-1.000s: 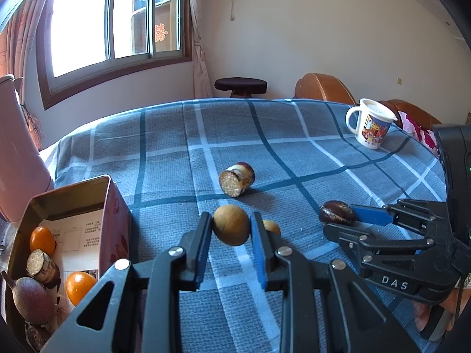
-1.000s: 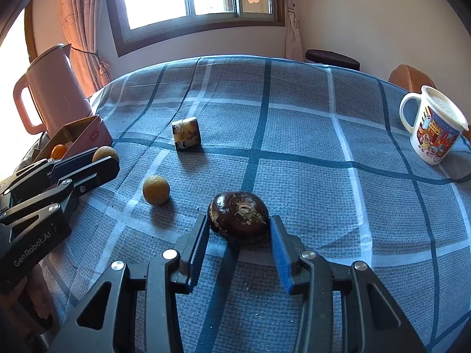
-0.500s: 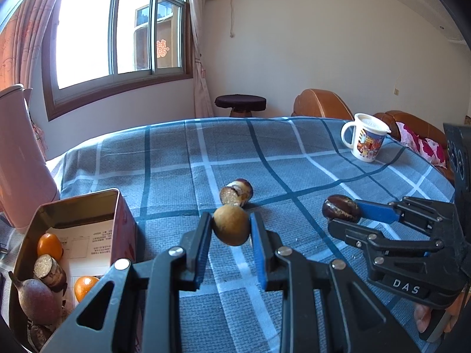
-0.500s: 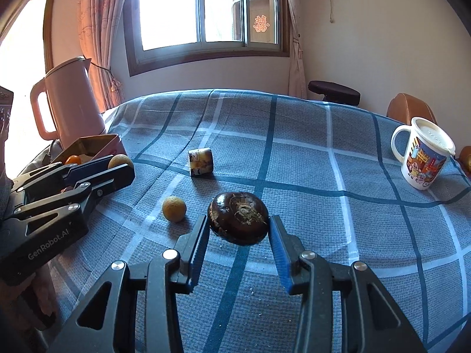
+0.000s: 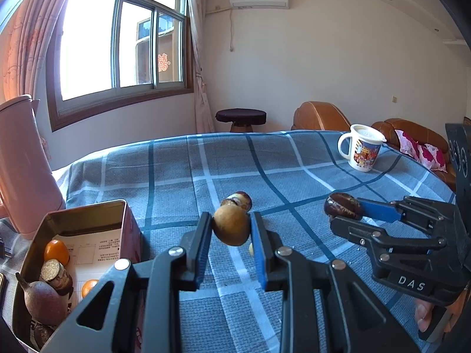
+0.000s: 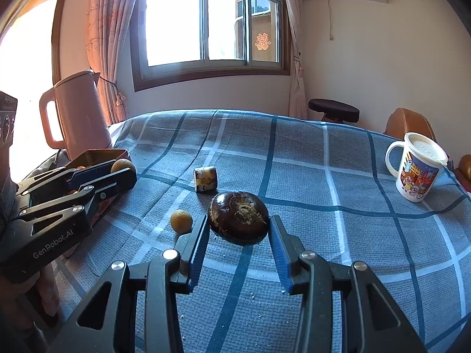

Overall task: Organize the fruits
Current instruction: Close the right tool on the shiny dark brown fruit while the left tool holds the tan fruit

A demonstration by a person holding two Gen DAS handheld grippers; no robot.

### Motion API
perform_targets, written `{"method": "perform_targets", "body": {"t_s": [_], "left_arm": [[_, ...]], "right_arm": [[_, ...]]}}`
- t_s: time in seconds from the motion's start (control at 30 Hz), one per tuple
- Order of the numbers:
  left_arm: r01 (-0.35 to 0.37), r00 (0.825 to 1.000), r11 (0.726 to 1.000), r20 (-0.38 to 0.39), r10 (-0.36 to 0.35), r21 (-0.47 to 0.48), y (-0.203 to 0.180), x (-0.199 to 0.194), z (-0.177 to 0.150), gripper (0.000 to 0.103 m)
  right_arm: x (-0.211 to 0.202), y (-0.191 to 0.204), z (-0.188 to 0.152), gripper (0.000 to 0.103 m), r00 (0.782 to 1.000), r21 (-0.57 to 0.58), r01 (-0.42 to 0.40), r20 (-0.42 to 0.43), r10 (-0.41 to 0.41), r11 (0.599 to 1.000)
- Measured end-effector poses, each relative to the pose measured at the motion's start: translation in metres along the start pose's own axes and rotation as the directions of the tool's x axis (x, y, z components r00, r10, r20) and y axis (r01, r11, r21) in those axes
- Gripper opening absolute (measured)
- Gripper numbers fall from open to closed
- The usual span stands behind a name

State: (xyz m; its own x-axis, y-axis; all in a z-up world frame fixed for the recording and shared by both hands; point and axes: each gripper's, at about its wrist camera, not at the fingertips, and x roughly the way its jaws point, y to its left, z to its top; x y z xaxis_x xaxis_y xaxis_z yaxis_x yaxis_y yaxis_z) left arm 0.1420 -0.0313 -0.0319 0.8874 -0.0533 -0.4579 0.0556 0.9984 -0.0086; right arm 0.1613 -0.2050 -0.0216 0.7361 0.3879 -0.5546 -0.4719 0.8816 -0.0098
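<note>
My left gripper [image 5: 231, 229] is shut on a round tan fruit [image 5: 231, 228] and holds it above the blue checked tablecloth, just right of the open tin box [image 5: 73, 223]. The box holds orange fruits [image 5: 56, 251], a cut stalk piece and a purple fruit [image 5: 44, 300]. My right gripper [image 6: 238, 225] is shut on a dark brown chestnut-like fruit [image 6: 238, 216], lifted off the cloth. It also shows in the left wrist view [image 5: 343, 207]. A second tan fruit [image 6: 181, 220] and a cut stalk piece [image 6: 205, 179] lie on the cloth.
A pink kettle [image 6: 78, 111] stands behind the tin box at the table's left edge. A printed white mug [image 6: 416, 170] stands at the far right. A stool [image 5: 240, 117] and brown sofa [image 5: 321, 116] are beyond the table.
Both grippers have risen off the cloth with their fruits held. The left gripper has lifted the tan fruit higher, near the tin box.
</note>
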Motion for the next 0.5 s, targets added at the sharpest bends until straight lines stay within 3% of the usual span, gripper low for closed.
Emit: {"method": "perform_targets", "body": {"t_s": [0.5], "left_arm": [[-0.008, 0.999, 1.000, 0.041, 0.008, 0.003, 0.000, -0.010, -0.001, 0.028]], "right_arm": [[-0.012, 0.001, -0.002, 0.044, 0.998, -0.007, -0.003, 0.064, 0.003, 1.000]]}}
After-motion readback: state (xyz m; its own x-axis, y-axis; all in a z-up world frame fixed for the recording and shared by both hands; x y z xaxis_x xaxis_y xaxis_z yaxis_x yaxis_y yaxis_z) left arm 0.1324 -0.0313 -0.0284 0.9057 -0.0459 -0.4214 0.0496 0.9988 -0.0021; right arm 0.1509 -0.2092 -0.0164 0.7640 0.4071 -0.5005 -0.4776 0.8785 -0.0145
